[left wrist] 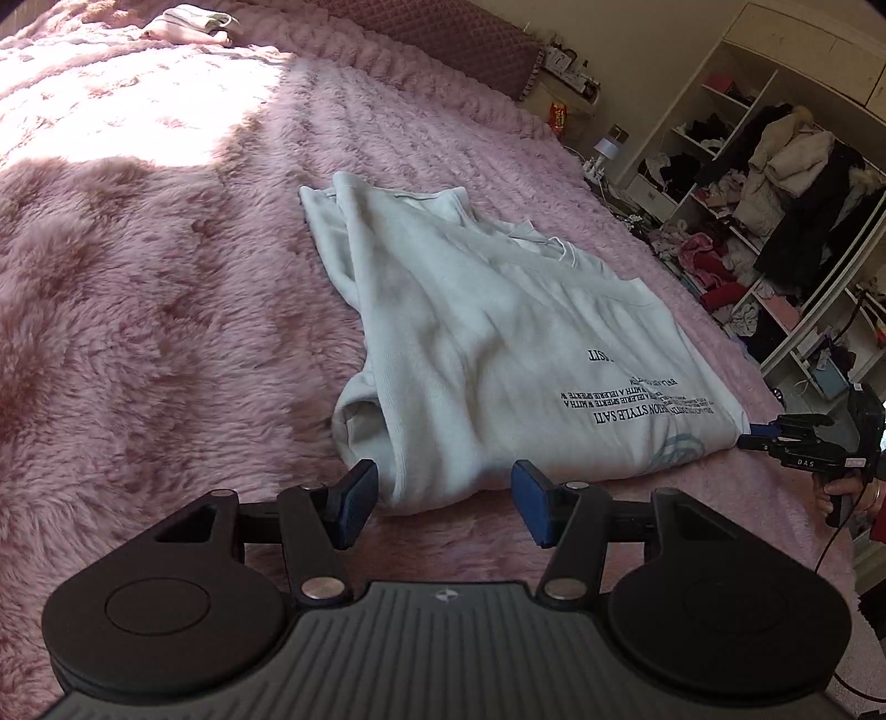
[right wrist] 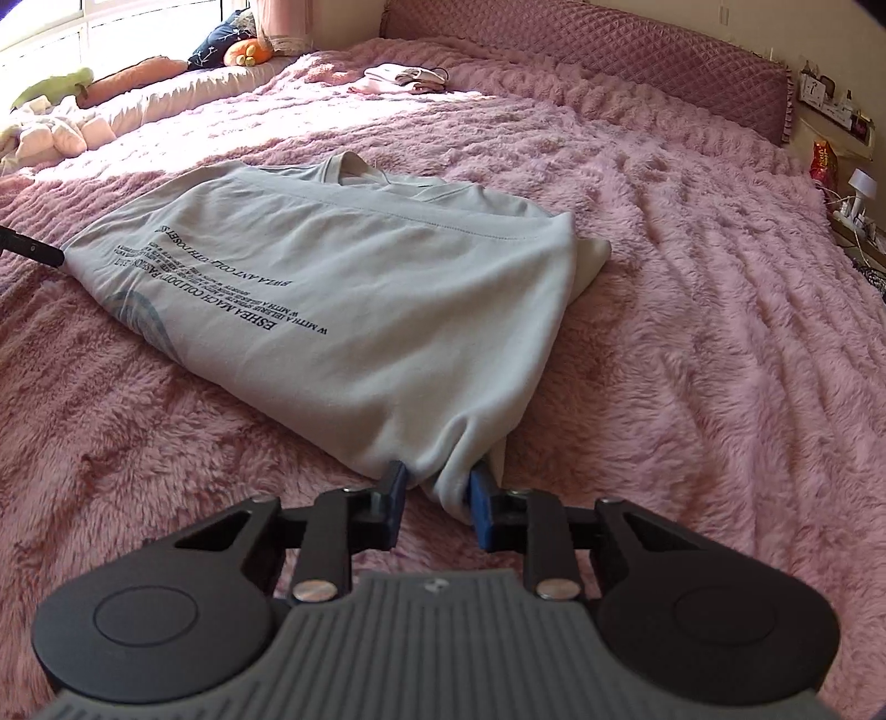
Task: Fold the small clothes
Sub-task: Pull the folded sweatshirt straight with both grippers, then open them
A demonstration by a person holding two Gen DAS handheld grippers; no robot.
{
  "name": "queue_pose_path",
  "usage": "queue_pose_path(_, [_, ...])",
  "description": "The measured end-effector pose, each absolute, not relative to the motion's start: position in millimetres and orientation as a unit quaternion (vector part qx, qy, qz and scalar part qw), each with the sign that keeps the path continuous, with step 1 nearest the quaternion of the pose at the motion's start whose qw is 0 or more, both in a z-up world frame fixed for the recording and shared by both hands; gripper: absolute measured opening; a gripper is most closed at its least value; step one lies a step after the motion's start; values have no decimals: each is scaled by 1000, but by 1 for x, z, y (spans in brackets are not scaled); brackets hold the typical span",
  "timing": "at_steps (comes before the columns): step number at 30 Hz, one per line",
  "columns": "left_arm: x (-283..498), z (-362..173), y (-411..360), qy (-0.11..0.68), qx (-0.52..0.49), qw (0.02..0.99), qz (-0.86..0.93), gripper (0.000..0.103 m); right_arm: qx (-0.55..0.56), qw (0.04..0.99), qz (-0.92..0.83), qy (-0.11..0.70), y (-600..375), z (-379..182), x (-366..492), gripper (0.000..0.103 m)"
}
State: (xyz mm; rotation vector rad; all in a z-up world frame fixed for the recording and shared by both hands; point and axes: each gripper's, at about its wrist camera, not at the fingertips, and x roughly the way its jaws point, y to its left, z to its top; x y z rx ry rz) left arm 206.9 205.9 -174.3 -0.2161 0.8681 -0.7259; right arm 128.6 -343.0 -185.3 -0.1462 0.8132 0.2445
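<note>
Now my left gripper (left wrist: 446,501) gapes empty at the near hem of the shirt (left wrist: 482,338) on the bed (left wrist: 138,277); it should bite first; my right gripper (right wrist: 436,501) pinches its corner; then lift both evenly.

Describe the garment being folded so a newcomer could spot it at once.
Start at the bed covered by the fluffy pink blanket. Near its middle lies the pale grey T-shirt, partly folded, with black lettering printed on it. The only other clothes, a small pinkish-white pile, sit farther off toward the headboard.
</note>
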Motion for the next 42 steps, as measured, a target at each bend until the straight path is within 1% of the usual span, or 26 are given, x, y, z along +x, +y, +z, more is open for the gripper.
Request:
queue_pose_path(1, [206, -174, 201, 411, -91, 836, -353, 64, -79, 906, 123, 396, -343, -184, 129, 12])
queue_pose_path(3, [203, -172, 192, 412, -65, 833, -363, 64, -106, 901, 132, 401, -342, -183, 130, 12])
queue_pose_path(6, [198, -173, 184, 416, -33, 830, -370, 64, -136, 893, 138, 407, -342, -181, 131, 15])
queue_pose_path(10, [197, -174, 186, 417, -33, 829, -371, 64, -140, 888, 144, 414, -345, -183, 131, 15])
queue_pose_path(11, [197, -175, 186, 417, -30, 830, -370, 64, -142, 886, 145, 417, -345, -184, 133, 13])
queue_pose_path(12, [197, -175, 186, 416, -24, 831, -368, 64, -149, 884, 143, 419, -344, -186, 134, 8])
queue_pose_path(13, [196, -175, 184, 414, -17, 833, -365, 55, -149, 884, 140, 420, -344, -187, 135, 4])
queue_pose_path(14, [196, -175, 184, 412, -6, 837, -359, 40, -145, 886, 136, 419, -345, -187, 135, 4])
queue_pose_path(16, [194, -174, 183, 407, 13, 844, -348, 21, -140, 890, 129, 414, -346, -184, 136, 2])
queue_pose_path(19, [190, -170, 181, 398, 28, 847, -351, 15, -162, 891, 118, 407, -345, -179, 134, 1])
queue_pose_path(25, [193, -153, 179, 397, 77, 841, -360, 10, -191, 889, 118, 400, -356, -153, 136, 0])
queue_pose_path(27, [196, -153, 184, 403, 88, 837, -358, 9, -199, 884, 121, 406, -358, -154, 137, 0])
queue_pose_path(28, [199, -156, 185, 414, 96, 834, -352, 5, -199, 879, 124, 416, -359, -159, 139, 0])
queue_pose_path(31, [205, -169, 194, 437, 83, 827, -343, 6, -210, 865, 123, 440, -356, -184, 140, 0])
queue_pose_path(34, [205, -175, 194, 440, 78, 831, -332, 6, -193, 866, 115, 446, -354, -199, 139, 0])
queue_pose_path(37, [206, -176, 193, 444, 81, 831, -325, 8, -183, 871, 112, 442, -357, -196, 138, 0])
queue_pose_path(39, [205, -171, 194, 444, 83, 831, -325, 9, -199, 867, 111, 443, -358, -192, 135, 0])
queue_pose_path(42, [201, -161, 198, 453, 108, 828, -312, 10, -193, 868, 112, 443, -366, -179, 128, 1])
